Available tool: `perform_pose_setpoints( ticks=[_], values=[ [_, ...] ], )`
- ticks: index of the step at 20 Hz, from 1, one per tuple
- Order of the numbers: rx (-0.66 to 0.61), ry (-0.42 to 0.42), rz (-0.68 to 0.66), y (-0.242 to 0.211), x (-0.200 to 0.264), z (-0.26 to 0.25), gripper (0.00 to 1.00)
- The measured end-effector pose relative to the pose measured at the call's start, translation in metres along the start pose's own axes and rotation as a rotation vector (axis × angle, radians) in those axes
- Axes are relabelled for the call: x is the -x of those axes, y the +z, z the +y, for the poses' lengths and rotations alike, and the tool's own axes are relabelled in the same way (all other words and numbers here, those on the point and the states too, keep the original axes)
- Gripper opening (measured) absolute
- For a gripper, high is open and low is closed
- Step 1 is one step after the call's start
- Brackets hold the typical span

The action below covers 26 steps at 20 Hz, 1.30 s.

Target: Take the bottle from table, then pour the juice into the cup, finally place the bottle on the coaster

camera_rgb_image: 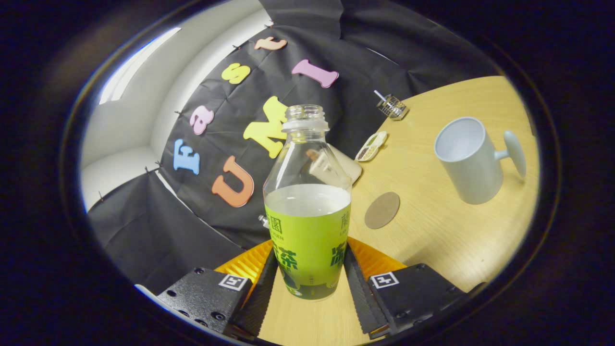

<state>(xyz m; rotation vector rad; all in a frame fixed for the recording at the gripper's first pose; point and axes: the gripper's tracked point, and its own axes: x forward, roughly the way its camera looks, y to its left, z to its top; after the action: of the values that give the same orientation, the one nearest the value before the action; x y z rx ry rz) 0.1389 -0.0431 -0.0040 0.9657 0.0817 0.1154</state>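
1. Between the two fingers of the gripper (310, 281) stands the bottle (307, 211), uncapped, its lower body pressed by a finger on either side, so the gripper is clamped on it
2. Clear liquid fills the bottle to just above its green label, which carries dark green Chinese characters; the smaller print is too fine to make out
3. Each finger mount bears a small square black-and-white marker
4. Beyond the bottle, on the wooden table (432, 240), lies a round brown coaster (382, 210)
5. Farther off past the coaster stands the pale grey cup (468, 158), open-mouthed, handle turned away from the bottle
6. Near the booth wall sit a small divided dish (371, 146) and a wire basket (392, 106)
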Motion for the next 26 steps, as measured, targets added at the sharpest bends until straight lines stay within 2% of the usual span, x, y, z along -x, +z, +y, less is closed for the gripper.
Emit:
perform_pose_setpoints(
  ticks=[15, 26],
  values=[
    [-0.438, 0.118, -0.064, 0.033, -0.004, 0.010, 0.77],
    [-0.614, 0.155, -0.053, 0.050, -0.002, 0.014, 0.78]
  ],
)
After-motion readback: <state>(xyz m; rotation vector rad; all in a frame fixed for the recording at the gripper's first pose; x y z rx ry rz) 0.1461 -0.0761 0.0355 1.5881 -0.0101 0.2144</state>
